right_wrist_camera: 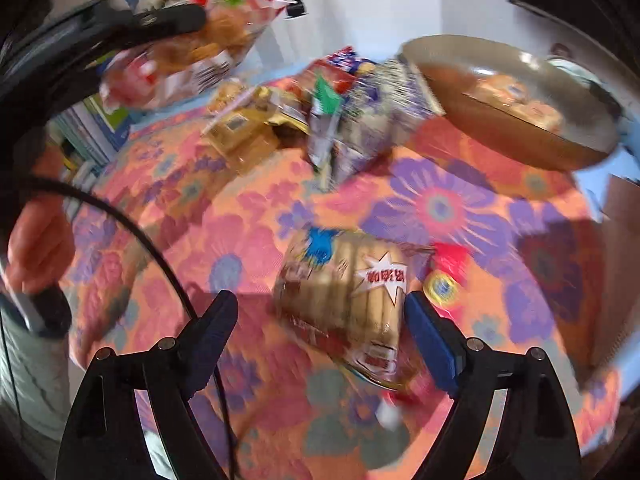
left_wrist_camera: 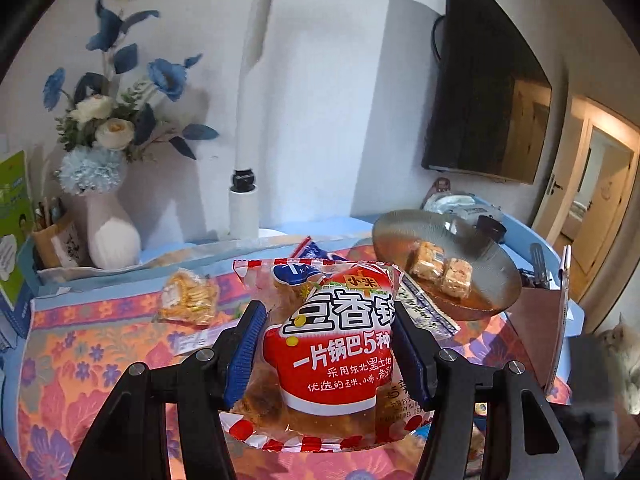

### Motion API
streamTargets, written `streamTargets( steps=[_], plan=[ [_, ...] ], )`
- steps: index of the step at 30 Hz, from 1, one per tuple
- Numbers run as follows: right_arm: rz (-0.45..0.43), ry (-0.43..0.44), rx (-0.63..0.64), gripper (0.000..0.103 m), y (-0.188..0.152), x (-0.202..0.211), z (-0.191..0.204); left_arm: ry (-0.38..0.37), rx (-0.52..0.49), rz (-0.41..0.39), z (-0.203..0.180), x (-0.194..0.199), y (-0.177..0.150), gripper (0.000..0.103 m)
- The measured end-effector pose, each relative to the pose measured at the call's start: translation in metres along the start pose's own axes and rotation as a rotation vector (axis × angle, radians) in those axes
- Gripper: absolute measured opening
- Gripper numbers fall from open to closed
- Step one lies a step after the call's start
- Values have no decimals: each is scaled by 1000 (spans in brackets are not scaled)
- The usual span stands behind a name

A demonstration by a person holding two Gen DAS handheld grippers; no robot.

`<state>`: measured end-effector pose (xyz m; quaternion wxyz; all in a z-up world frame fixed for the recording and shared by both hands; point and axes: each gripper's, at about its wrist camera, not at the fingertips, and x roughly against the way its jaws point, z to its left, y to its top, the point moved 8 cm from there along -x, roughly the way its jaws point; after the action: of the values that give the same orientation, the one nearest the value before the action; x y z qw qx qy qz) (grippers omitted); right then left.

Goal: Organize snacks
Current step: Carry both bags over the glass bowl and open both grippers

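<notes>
My left gripper point(left_wrist_camera: 330, 332) is shut on a red and white snack bag point(left_wrist_camera: 336, 344) and holds it above the flowered cloth. The same bag point(right_wrist_camera: 188, 52) shows in the right wrist view, raised at the upper left. My right gripper point(right_wrist_camera: 322, 312) is open, with a packet of stick biscuits point(right_wrist_camera: 344, 300) lying on the cloth between its fingers, close to the right finger. A wide shallow bowl point(left_wrist_camera: 404, 228) at the right holds wrapped snacks point(left_wrist_camera: 440, 272); it also shows in the right wrist view point(right_wrist_camera: 560, 148).
A pile of snack packets point(right_wrist_camera: 320, 112) lies mid-table, with a small cracker packet point(left_wrist_camera: 188, 298) to the left. A vase of blue flowers point(left_wrist_camera: 108, 224), a lamp post point(left_wrist_camera: 244, 200) and books point(left_wrist_camera: 12, 232) stand at the back. A cat point(left_wrist_camera: 624, 360) sits at the right.
</notes>
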<state>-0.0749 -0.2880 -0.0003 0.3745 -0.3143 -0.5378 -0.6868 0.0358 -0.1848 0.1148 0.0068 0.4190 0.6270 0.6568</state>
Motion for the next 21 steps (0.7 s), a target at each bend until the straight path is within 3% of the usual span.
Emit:
streamTargets(
  steps=[3,5,7,10,14,18,21],
  plan=[
    [60,35,-40,81,2,-23,6,4,13,-8,10,7,0,60],
    [37,-21,-13,80,3,-29,10,11,14,-9,15,9,-2,60],
    [19,-93,24,70,2,-33,11,15,16,-6,18,7,-3,60],
    [-13,-136,78,61,1,-30,16,1,25,4,18,2,-3,60],
    [-87,-78,68,60,13,6,24,-51,15,5,3,-2,11,60],
    [-250,-149,48,60,48,69,9,-104,-31,-20,-26,-10,44,60],
    [-357,-235,-37,60,80,113,-26,-162,-43,6,-52,-34,69,60]
  ],
)
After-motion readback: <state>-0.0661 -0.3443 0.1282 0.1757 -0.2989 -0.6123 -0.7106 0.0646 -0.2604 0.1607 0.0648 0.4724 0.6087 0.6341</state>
